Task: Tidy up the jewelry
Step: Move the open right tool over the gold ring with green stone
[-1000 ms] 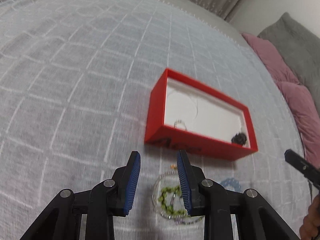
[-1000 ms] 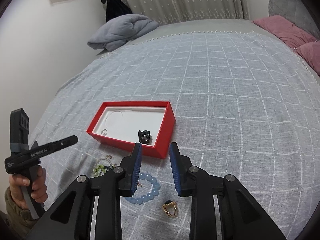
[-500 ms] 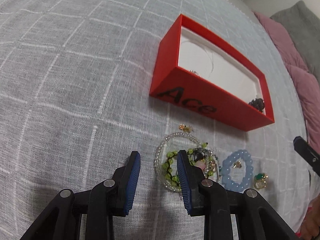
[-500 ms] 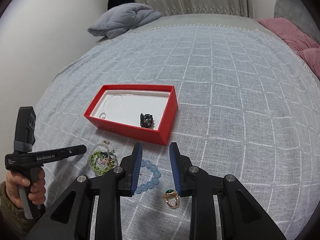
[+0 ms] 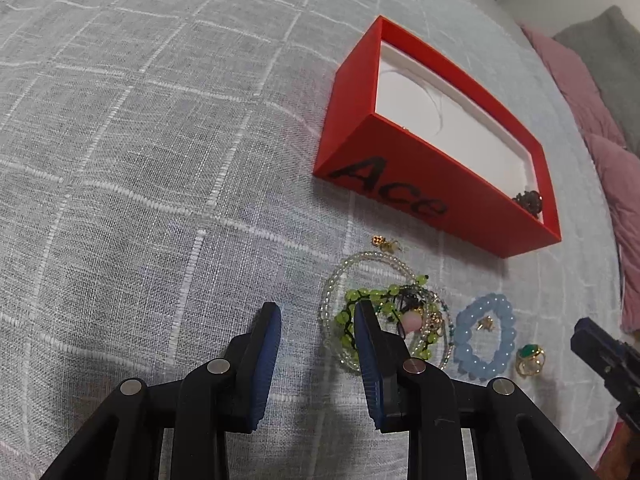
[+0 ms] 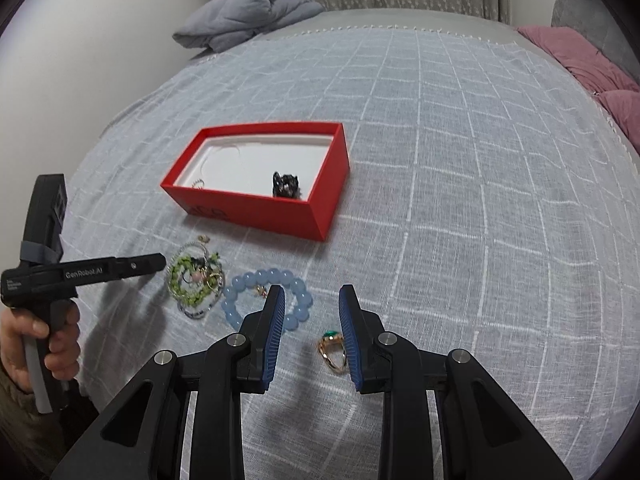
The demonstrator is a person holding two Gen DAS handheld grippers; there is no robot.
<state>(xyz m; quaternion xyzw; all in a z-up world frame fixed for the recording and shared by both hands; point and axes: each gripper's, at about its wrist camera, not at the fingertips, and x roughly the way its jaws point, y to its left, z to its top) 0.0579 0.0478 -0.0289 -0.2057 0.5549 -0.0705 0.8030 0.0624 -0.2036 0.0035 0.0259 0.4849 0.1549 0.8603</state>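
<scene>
A red box with a white inside stands on the bed; it also shows in the left wrist view. It holds a dark brooch and a small ring. In front of it lie a tangle of green and clear bead bracelets, a blue bead bracelet, a small gold earring and a gold ring with a green stone. My left gripper is open, just left of the tangle. My right gripper is open above the blue bracelet and the gold ring.
The grey checked bedspread covers the bed. A folded grey blanket lies at the far edge, and pink pillows at the right. The left hand-held gripper shows at the left of the right wrist view.
Both grippers have come lower and nearer to the loose jewelry. The left one has tilted down toward the bead tangle. Both stay open.
</scene>
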